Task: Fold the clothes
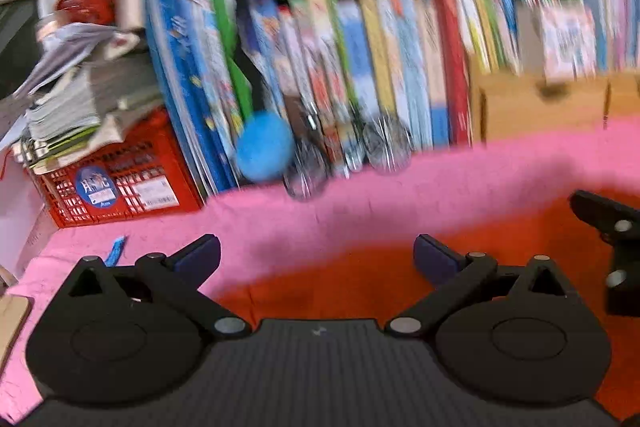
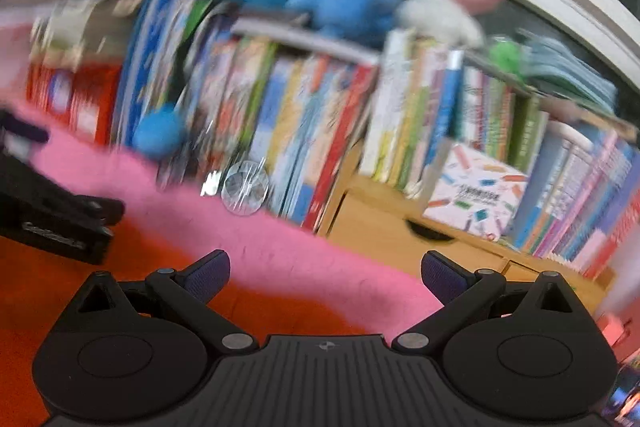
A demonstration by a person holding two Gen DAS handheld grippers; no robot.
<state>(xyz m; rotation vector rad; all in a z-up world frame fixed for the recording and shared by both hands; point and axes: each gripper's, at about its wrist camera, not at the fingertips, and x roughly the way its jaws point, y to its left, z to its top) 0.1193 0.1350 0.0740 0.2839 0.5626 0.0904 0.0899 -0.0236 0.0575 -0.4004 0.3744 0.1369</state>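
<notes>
Garment (image 1: 360,279), orange, lies flat on pink cover (image 1: 360,211) below both grippers. Left gripper (image 1: 316,259) and right gripper (image 2: 325,273): jaws wide, empty; I hold them side by side, probably to grab an edge. Books (image 1: 360,75) behind.

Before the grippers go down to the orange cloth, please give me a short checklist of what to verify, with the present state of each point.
1. Left gripper open, holding nothing: ok.
2. Right gripper open, holding nothing: ok.
3. Orange garment lies below both grippers: ok.
4. Garment edges or corners located: cannot tell, pictures blurred.
5. Grippers apart from each other: ok.
6. Pink cloth under the garment lies flat: cannot tell.
</notes>
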